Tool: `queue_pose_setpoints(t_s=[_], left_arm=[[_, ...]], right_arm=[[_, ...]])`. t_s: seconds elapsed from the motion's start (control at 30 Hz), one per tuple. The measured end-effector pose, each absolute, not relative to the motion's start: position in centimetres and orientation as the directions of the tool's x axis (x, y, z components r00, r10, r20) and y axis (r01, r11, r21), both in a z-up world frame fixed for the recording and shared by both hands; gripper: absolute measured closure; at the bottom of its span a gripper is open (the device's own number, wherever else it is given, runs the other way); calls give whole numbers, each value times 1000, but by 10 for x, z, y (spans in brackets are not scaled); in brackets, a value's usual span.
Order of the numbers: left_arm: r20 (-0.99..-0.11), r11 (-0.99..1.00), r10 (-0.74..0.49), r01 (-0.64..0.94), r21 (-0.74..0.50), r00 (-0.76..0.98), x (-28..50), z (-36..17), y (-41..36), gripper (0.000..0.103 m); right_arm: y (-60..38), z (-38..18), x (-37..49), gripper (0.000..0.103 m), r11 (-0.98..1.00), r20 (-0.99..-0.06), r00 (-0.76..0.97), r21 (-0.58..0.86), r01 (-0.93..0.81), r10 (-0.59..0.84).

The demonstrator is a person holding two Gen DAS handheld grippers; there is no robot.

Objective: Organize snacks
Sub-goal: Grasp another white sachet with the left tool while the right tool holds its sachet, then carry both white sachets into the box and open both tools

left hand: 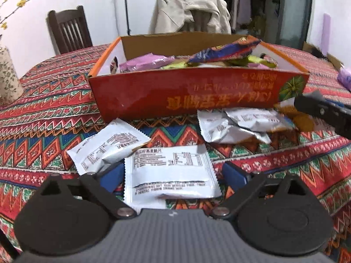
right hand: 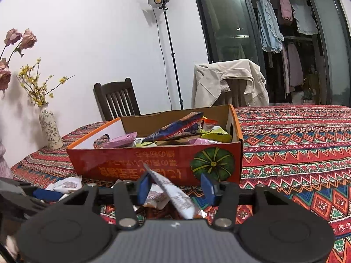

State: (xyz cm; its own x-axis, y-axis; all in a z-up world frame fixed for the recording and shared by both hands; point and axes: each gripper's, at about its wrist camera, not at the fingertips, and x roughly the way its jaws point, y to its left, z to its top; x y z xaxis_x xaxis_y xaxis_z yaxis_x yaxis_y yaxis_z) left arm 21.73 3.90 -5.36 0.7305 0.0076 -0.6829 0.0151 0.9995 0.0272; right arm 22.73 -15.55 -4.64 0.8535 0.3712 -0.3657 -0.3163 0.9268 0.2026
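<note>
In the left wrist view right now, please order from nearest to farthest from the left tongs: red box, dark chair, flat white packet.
1. Flat white packet: on the tablecloth between the open left tongs.
2. Red box: straight ahead, mid-table.
3. Dark chair: behind the table, far left.

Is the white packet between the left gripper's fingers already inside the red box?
No, the white packet lies flat on the patterned tablecloth in front of the red box, between the open left gripper.

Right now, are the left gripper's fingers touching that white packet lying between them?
Apart. The left wrist view shows the left gripper open, with patterned cloth visible between each blue pad and the white packet edges.
</note>
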Motion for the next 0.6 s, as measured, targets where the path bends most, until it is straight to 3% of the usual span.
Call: queue_pose_setpoints(t_s=[0.03, 0.1, 0.23, 0.3, 0.37, 0.43, 0.6], left_arm=[[-682, 1000, 8, 12, 24, 732, 217, -53, 39, 9], [-670, 1000, 13, 1, 21, 742, 215, -51, 41, 26], [-661, 1000, 3, 6, 11, 751, 211, -50, 45, 35], [-657, 1000, 0, 4, 6, 754, 210, -49, 46, 39], [-655, 1000, -9, 2, -12, 756, 208, -48, 49, 39], [-652, 1000, -22, 3, -29, 758, 207, -47, 52, 39], [-627, 999, -32, 4, -45, 779, 200, -42, 54, 41]], right_arm=[[-155, -47, 229, 41, 928, -380, 848, 203, -313, 369], [-152, -50, 235, 36, 927, -435, 819, 196, -320, 374], [-150, -55, 245, 34, 924, -513, 769, 204, -323, 382], [-154, -58, 249, 45, 924, -524, 761, 231, -304, 382], [-159, -59, 249, 72, 921, -520, 762, 257, -293, 387], [-164, -60, 248, 87, 914, -507, 764, 283, -290, 399], [-173, -58, 242, 89, 903, -457, 786, 313, -295, 416]])
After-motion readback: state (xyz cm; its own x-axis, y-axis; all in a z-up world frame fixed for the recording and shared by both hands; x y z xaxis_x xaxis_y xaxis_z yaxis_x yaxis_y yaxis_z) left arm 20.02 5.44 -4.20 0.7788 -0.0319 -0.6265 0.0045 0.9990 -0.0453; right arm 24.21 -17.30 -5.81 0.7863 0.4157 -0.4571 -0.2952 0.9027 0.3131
